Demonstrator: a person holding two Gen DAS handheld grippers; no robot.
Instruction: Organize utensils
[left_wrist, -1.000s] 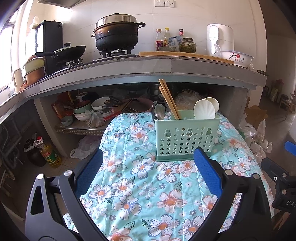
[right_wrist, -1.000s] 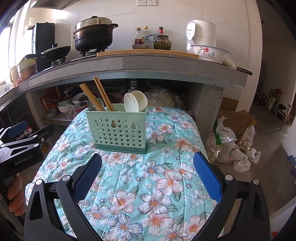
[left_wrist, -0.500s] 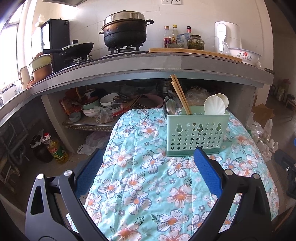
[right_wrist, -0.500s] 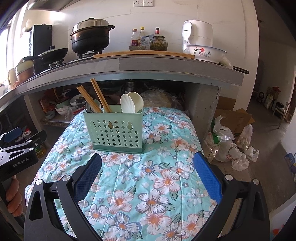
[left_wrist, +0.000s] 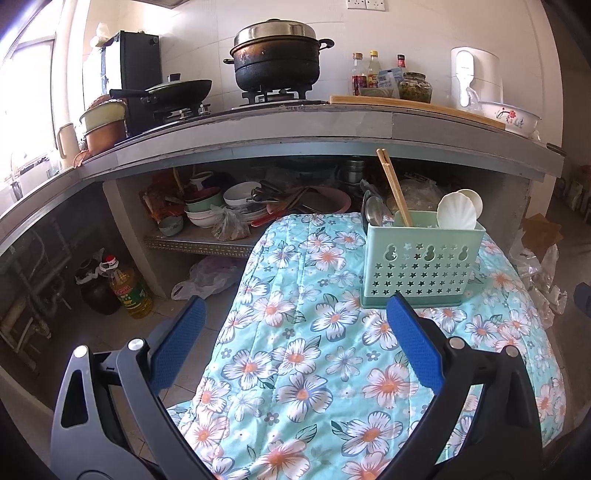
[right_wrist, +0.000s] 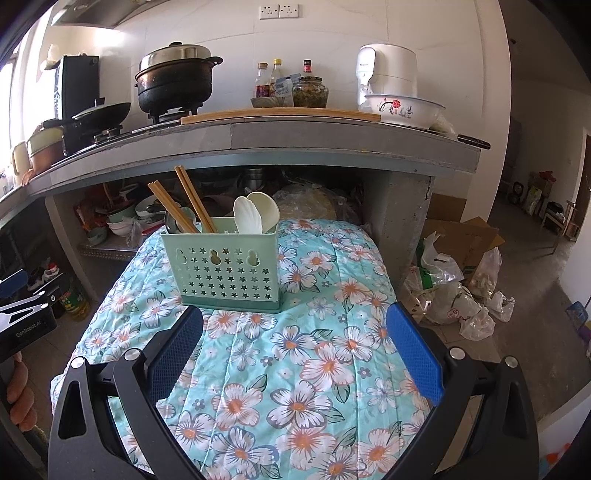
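Right wrist view: utensils look sorted, both grippers empty

The green caddy (right_wrist: 225, 267) stands on the floral cloth (right_wrist: 314, 350), holding chopsticks (right_wrist: 192, 203), white spoons (right_wrist: 255, 214) and a metal spoon (left_wrist: 373, 212) (barely visible behind). No loose utensils show, so little seems left. Left gripper (left_wrist: 295, 343) and right gripper (right_wrist: 291, 347) hang spread apart, holding nothing, short of the caddy.

Home kitchen: pot (right_wrist: 176, 83) on gas stove (left_wrist: 271, 96)

Utensil handles (right_wrist: 221, 230) hidden inside caddy (right_wrist: 225, 269)
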